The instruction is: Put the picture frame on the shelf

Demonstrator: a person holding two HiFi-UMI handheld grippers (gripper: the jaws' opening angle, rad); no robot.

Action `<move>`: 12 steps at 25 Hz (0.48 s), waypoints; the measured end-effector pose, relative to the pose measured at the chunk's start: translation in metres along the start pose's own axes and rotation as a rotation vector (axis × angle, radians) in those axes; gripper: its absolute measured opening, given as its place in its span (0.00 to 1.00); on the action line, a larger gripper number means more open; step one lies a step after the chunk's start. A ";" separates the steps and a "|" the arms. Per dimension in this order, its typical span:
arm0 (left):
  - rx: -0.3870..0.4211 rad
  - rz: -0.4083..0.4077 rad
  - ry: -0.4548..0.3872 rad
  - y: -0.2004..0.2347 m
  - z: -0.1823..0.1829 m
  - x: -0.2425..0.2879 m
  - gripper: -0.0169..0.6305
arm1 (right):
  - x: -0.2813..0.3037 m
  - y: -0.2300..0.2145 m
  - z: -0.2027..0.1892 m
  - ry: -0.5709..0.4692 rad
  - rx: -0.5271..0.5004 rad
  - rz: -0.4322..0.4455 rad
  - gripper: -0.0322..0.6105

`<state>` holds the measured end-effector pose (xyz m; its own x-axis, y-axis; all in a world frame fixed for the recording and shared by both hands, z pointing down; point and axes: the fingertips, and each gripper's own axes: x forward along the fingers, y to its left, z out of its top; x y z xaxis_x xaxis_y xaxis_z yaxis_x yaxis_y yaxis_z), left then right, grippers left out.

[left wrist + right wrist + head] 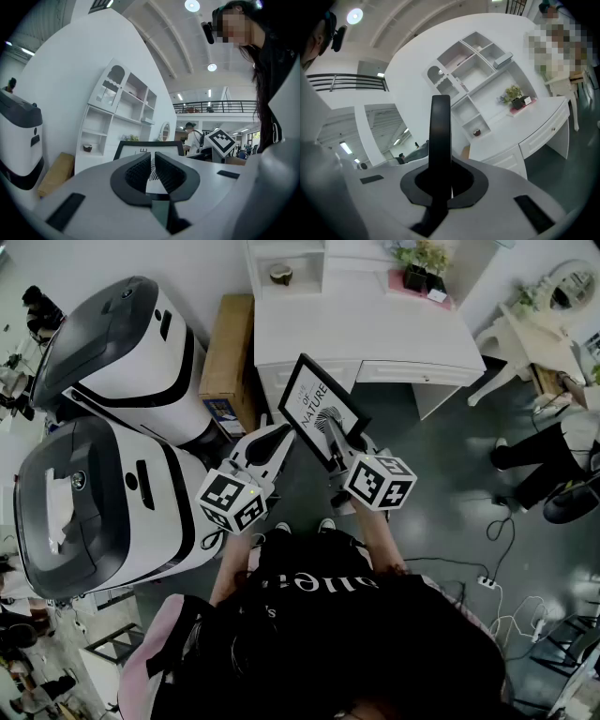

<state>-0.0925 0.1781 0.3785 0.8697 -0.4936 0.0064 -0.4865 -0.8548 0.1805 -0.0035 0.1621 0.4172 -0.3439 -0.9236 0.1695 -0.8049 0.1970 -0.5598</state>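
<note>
Head view first: the person has both tongs out in front of them, with the picture frame (321,407) up in the air between the two. It's tilted, print side up, over the floor just in front of the white worktop (375,334). The right tongs (336,439) have it by the lower right edge. The left tongs (281,435) sit right at its lower left side. The shelf (286,259) is at the back of the worktop, so the frame isn't on it yet.

Left gripper view: the left tongs (152,157) are slightly apart, with just a narrow gap. The picture frame (133,150) faces the camera right behind them, and its print shows through the gap. Can't tell if they touch it. The shelf (119,108) is behind.

Right gripper view: the right tongs (440,171) are clamped on the picture frame (440,131), which is edge-on and sticks straight up. The shelf (473,70) and a small plant (513,93) are beyond.
</note>
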 end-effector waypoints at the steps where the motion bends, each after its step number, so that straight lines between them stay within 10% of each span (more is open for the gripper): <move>1: -0.002 0.000 0.001 0.000 0.000 0.001 0.09 | 0.000 -0.001 0.000 0.003 0.002 0.001 0.13; 12: -0.015 0.009 0.026 -0.004 -0.007 0.012 0.09 | -0.003 -0.018 -0.004 0.005 0.117 0.014 0.13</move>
<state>-0.0799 0.1764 0.3845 0.8671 -0.4970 0.0337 -0.4934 -0.8476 0.1954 0.0101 0.1628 0.4297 -0.3574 -0.9194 0.1645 -0.7381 0.1701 -0.6529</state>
